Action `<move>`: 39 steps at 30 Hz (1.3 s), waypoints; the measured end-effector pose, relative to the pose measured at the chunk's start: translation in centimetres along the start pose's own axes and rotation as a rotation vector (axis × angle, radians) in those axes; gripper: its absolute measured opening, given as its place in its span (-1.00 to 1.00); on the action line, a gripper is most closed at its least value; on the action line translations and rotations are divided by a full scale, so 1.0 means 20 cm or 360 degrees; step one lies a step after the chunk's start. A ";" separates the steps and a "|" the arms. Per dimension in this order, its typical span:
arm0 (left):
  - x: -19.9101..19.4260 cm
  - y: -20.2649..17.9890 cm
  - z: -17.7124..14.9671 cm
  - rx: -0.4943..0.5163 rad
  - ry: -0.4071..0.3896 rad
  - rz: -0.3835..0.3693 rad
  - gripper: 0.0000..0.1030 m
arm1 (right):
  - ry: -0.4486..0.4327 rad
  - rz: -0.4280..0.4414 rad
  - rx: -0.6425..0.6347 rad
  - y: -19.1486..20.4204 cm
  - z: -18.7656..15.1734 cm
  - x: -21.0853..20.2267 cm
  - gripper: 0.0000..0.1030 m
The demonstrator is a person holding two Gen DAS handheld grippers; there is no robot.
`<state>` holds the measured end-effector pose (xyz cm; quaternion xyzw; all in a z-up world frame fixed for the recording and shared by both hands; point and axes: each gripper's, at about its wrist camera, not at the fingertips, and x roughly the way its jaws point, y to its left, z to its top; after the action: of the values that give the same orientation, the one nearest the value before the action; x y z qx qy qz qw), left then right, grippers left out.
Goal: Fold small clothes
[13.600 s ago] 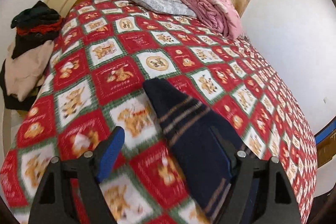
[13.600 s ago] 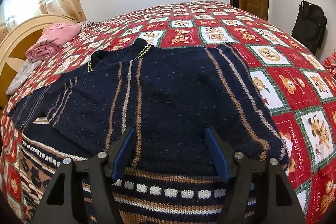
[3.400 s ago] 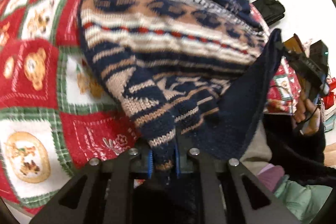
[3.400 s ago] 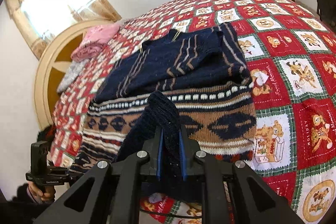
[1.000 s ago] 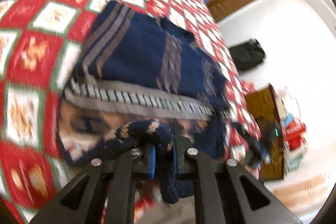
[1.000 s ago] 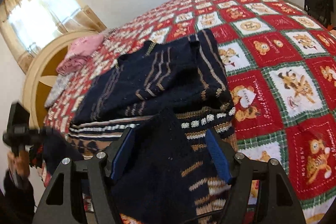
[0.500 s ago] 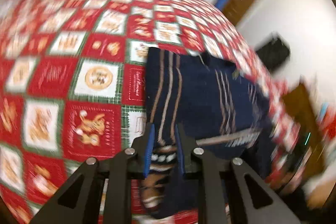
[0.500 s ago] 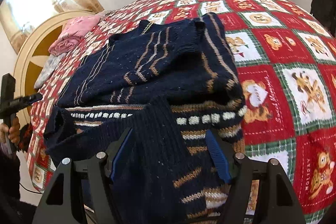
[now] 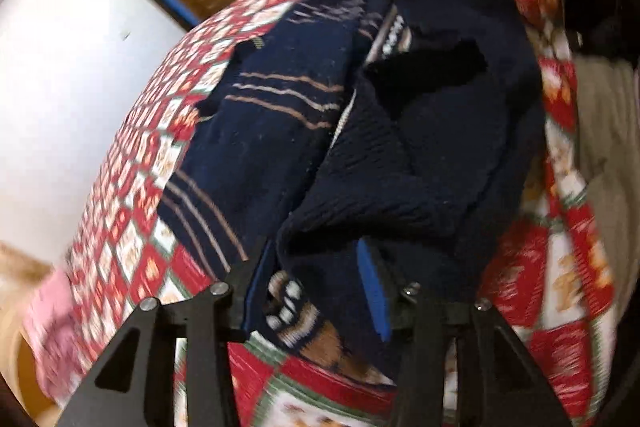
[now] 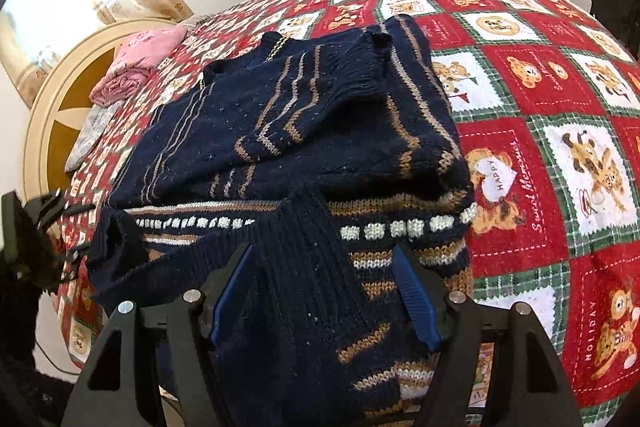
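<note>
left wrist: left gripper (image 9: pixel 316 287) fingers parted around navy sweater (image 9: pixel 420 155), hem flap bunched, blurred | right wrist: right gripper (image 10: pixel 326 291) fingers apart over sweater on bed (image 10: pixel 560 131) | sleeves folded in, bottom fold seemingly unfinished

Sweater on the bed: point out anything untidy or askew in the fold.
The sweater is folded unevenly. Its lower hem flap lies bunched and slanted across the patterned band rather than flat, and the folded sleeve cuff sticks up. Both tongs, left and right, are open over the hem.
</note>
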<state>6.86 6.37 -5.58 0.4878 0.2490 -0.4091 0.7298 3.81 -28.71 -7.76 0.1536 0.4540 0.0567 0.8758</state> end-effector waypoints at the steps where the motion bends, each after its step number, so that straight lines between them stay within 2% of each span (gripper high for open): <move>1: 0.03 0.01 0.01 0.0036 0.0009 0.0012 -0.08 | 0.0008 -0.0003 -0.0009 0.01 0.00 0.00 0.38; 4: 0.11 -0.03 0.08 0.0167 0.0024 -0.0018 -0.08 | 0.0025 0.0033 -0.0014 0.02 0.00 -0.02 0.38; 6: 0.12 -0.10 0.11 0.0352 -0.0039 -0.0036 -0.09 | 0.0024 0.0040 -0.0016 0.03 0.01 -0.04 0.38; 9: 0.13 -0.16 0.14 0.0501 -0.0096 -0.0033 -0.12 | 0.0022 0.0007 -0.0053 0.04 0.00 -0.05 0.38; 15: 0.12 -0.15 0.18 0.0431 -0.0138 -0.0163 -0.14 | 0.0018 -0.0017 -0.0158 0.08 -0.02 -0.06 0.38; 16: 0.13 -0.14 0.19 0.0366 -0.0142 -0.0191 -0.17 | 0.0005 -0.0020 -0.0160 0.08 -0.02 -0.06 0.38; 17: 0.15 -0.11 0.21 0.0290 -0.0140 -0.0224 -0.30 | 0.0001 -0.0017 -0.0154 0.07 -0.02 -0.06 0.38; 19: 0.18 -0.04 0.22 0.0016 -0.0118 -0.0370 -0.50 | -0.0013 0.0016 -0.0117 0.06 -0.02 -0.08 0.38; 21: 0.19 0.04 0.20 -0.0321 -0.0116 -0.0467 -0.55 | -0.0020 0.0027 -0.0105 0.05 -0.01 -0.09 0.38; 22: 0.20 0.07 0.19 -0.0458 -0.0126 -0.0495 -0.65 | -0.0016 0.0021 -0.0112 0.05 -0.01 -0.08 0.38; 26: 0.19 0.18 0.08 -0.1013 -0.0205 -0.0654 -0.70 | 0.0036 0.0023 -0.0172 0.09 -0.01 0.01 0.38; 27: 0.20 0.20 0.06 -0.1126 -0.0210 -0.0673 -0.70 | 0.0043 -0.0013 -0.0202 0.11 -0.01 0.04 0.38; 29: 0.23 0.21 0.02 -0.1233 -0.0198 -0.0657 -0.70 | 0.0003 -0.0090 -0.0289 0.15 -0.02 0.06 0.38; 31: 0.25 0.18 0.02 -0.1275 -0.0179 -0.0663 -0.67 | 0.0003 -0.0191 -0.0383 0.20 -0.03 0.09 0.38; 34: 0.25 0.13 0.07 -0.1186 -0.0158 -0.0590 -0.54 | -0.0014 -0.0263 -0.0477 0.24 -0.05 0.10 0.38; 36: 0.25 0.12 0.09 -0.1152 -0.0144 -0.0565 -0.42 | -0.0025 -0.0247 -0.0484 0.24 -0.05 0.09 0.37; 37: 0.26 0.12 0.10 -0.1160 -0.0149 -0.0566 -0.36 | -0.0024 -0.0231 -0.0484 0.23 -0.05 0.08 0.30; 38: 0.27 0.13 0.11 -0.1169 -0.0154 -0.0564 -0.34 | -0.0023 -0.0220 -0.0494 0.23 -0.06 0.07 0.01; 39: 0.27 0.12 0.11 -0.1184 -0.0162 -0.0555 -0.34 | -0.0017 -0.0182 -0.0502 0.23 -0.07 0.06 -0.43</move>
<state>11.76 2.80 -7.58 0.1206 0.4224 -0.4323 0.7875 3.60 -23.82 -7.89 -0.0116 0.4429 0.0764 0.8932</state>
